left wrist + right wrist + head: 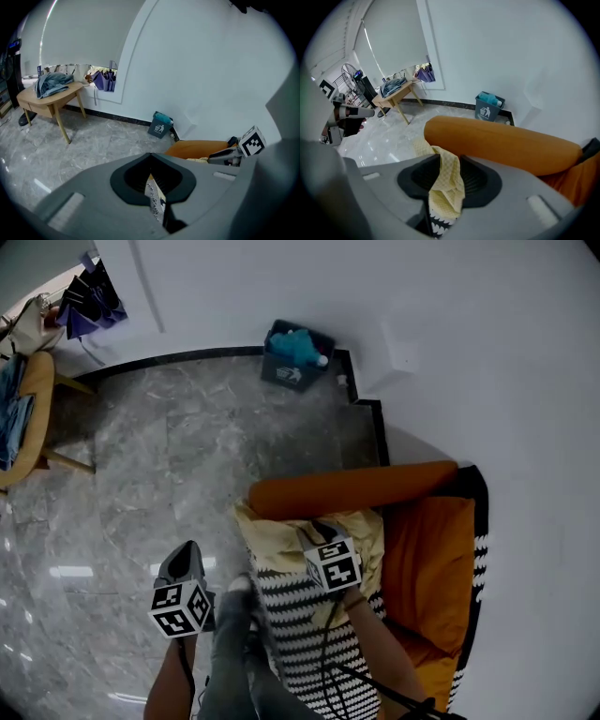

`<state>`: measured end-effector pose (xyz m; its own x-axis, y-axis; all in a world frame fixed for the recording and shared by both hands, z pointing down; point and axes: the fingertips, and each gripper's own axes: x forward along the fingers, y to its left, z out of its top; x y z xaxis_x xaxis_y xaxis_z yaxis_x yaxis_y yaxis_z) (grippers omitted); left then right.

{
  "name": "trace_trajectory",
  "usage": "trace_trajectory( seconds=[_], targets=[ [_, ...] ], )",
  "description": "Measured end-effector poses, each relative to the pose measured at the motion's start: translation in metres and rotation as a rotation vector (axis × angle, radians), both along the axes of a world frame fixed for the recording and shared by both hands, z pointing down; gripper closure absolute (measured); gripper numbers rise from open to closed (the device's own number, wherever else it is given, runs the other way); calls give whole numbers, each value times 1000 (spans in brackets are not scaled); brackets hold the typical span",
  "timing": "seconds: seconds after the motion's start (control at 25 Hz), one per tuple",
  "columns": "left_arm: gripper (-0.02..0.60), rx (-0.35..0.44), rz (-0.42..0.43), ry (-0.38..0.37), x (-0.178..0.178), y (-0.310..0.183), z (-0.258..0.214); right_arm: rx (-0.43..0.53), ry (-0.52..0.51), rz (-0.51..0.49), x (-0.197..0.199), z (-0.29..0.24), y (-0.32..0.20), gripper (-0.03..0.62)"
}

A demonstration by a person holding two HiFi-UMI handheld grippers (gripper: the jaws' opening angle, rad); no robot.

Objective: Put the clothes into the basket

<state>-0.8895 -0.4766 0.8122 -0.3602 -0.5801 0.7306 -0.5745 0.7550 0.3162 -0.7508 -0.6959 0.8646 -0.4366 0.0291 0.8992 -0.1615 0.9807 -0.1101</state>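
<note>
The right tongs (446, 174) stand about half spread, and a bunched fold of the cloth (451, 199) fills the gap, pinched by both pads. The cloth is pale yellow with a fine check here, and a black-and-white zigzag band shows just below. The left tongs (153, 186) are almost pressed together, nipping only a thin edge of the same cloth (157, 205).

From the head view, the cloth (281, 554) lies lengthways, running away from the person. Its yellow end points at the orange roll (352, 488) and touches it, and its striped end (295, 624) comes back between the person's forearms. The right tongs grip it near the top, on the yellow part close under the roll, while the left tongs hold its left edge, out over the grey marble floor (187, 465).

The roll tops an orange padded hollow (427, 559) with a black-and-white rim – a basket or a seat, I cannot tell which – and the cloth hangs along its left side. A dark bin (292, 357) stands well apart by the wall
</note>
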Motion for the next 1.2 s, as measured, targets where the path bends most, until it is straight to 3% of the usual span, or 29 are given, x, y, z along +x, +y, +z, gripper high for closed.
trace_trajectory(
  seconds=[0.2, 0.56, 0.76, 0.92, 1.2],
  targets=[
    [572, -9, -10, 31, 0, 3, 19, -59, 55, -87, -1, 16, 5, 454],
    [572, -12, 7, 71, 3, 2, 42, -87, 140, -132, 8, 52, 25, 454],
    [572, -20, 18, 82, 1, 5, 51, -74, 180, -107, 14, 67, 33, 465],
    [572, -18, 32, 87, 3, 6, 53, -82, 194, -70, 18, 68, 37, 536],
    [572, 10, 84, 68, 8, -11, 39, -54, 127, -50, 20, 46, 43, 568]
  ],
)
